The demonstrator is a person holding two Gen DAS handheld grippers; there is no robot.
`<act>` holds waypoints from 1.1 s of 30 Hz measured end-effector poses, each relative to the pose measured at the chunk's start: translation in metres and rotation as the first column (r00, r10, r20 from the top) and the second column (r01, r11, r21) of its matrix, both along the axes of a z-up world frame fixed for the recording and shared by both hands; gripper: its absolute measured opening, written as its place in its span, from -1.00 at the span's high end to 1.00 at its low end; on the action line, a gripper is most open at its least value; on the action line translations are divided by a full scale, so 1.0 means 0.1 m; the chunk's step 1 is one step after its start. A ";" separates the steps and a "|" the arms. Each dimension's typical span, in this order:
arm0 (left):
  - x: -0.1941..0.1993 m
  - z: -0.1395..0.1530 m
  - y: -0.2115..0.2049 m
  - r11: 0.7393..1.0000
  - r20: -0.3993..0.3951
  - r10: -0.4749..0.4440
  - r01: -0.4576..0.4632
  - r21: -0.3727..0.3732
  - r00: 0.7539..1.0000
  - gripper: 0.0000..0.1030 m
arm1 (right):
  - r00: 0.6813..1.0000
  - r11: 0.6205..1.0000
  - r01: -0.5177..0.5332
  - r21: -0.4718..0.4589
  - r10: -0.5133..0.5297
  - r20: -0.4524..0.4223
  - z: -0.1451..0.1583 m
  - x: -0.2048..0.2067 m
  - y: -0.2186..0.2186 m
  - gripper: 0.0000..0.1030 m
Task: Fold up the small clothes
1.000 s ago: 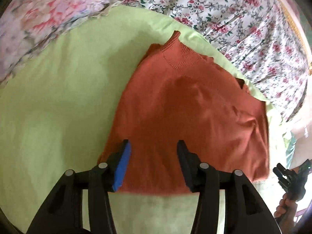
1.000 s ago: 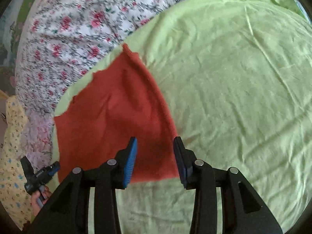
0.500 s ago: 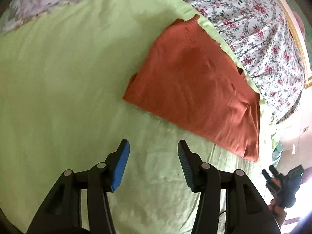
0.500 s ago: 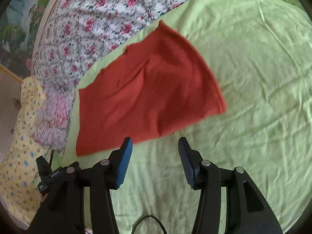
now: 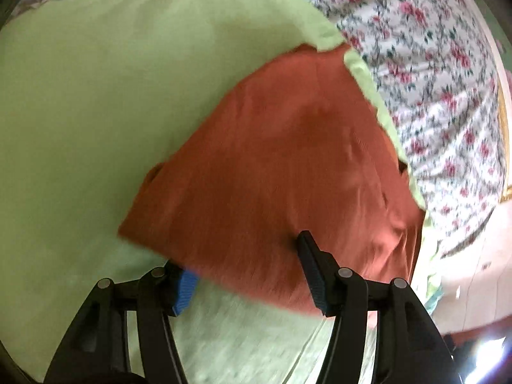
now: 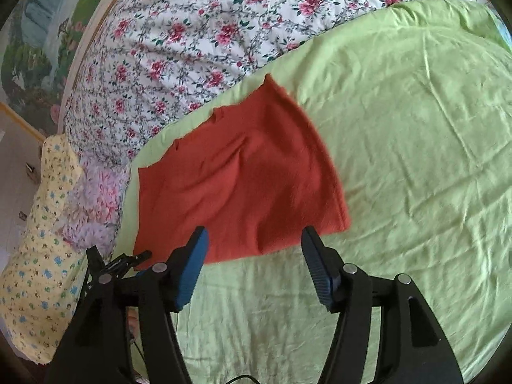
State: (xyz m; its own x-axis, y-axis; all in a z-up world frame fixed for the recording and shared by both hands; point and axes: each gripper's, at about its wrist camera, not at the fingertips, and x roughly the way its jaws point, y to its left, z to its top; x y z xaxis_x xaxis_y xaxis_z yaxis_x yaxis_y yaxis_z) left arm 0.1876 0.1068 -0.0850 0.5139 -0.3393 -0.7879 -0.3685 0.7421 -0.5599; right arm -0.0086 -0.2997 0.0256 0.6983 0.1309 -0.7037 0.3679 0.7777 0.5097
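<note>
A folded rust-orange knit garment [image 5: 281,166] lies on a light green sheet [image 5: 96,96]. In the left wrist view my left gripper [image 5: 246,272] is open, with the garment's near edge between its jaws; the left blue pad [image 5: 185,291] is partly under the cloth. In the right wrist view the same garment [image 6: 243,185] lies ahead, and my right gripper [image 6: 254,265] is open and empty just short of its near edge. The left gripper [image 6: 112,265] also shows at the lower left of the right wrist view.
A floral bedspread [image 6: 192,38] lies beyond the green sheet [image 6: 416,128]. A yellow printed cloth [image 6: 38,256] and a pink fluffy item [image 6: 92,198] sit at the left. The floral bedspread [image 5: 448,96] shows at the right in the left wrist view.
Both grippers pulled back from the garment, then the left gripper moved forward again so the garment's near edge now lies between its open jaws. The right gripper stays open, slightly closer.
</note>
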 end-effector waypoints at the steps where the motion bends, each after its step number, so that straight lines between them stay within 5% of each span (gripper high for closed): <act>1: 0.04 0.01 -0.02 1.000 0.007 0.002 -0.002 0.007 1.000 -0.10 | 1.000 1.000 0.002 0.003 -0.002 -0.004 -0.02 0.01 -0.02 -0.20; 5: 0.21 0.21 -0.21 0.991 0.058 -0.049 0.042 0.125 0.997 0.65 | 1.000 1.000 -0.003 0.025 0.003 -0.031 -0.17 0.07 -0.05 -0.21; 7: 0.27 0.35 -0.34 0.977 0.087 -0.110 0.092 0.192 0.990 0.79 | 0.999 0.999 -0.007 0.036 0.009 -0.046 -0.26 0.11 -0.06 -0.21; 14: 0.36 0.98 -1.14 0.894 0.236 -0.364 0.267 0.359 0.901 0.81 | 0.999 0.997 -0.010 0.075 0.014 -0.050 -0.41 0.30 -0.21 -0.21; 19: 0.37 1.17 -1.84 0.821 0.300 -0.541 0.418 0.388 0.786 0.81 | 0.998 0.994 -0.051 0.098 0.054 -0.034 -0.40 0.59 -0.32 -0.21; 22: 0.39 1.00 -2.22 0.756 0.265 -0.634 0.511 0.409 0.726 0.81 | 0.995 0.988 -0.100 0.115 0.102 -0.011 -0.36 0.82 -0.37 -0.21; 26: 0.41 0.62 -2.44 0.706 0.177 -0.683 0.578 0.409 0.709 0.82 | 0.985 0.974 -0.168 0.152 0.170 -0.003 -0.39 1.17 -0.39 -0.21; 33: 0.37 0.58 -2.48 0.665 0.169 -0.719 0.596 0.449 0.674 0.82 | 0.954 0.937 -0.288 0.200 0.298 -0.024 -0.58 1.87 -0.24 -0.21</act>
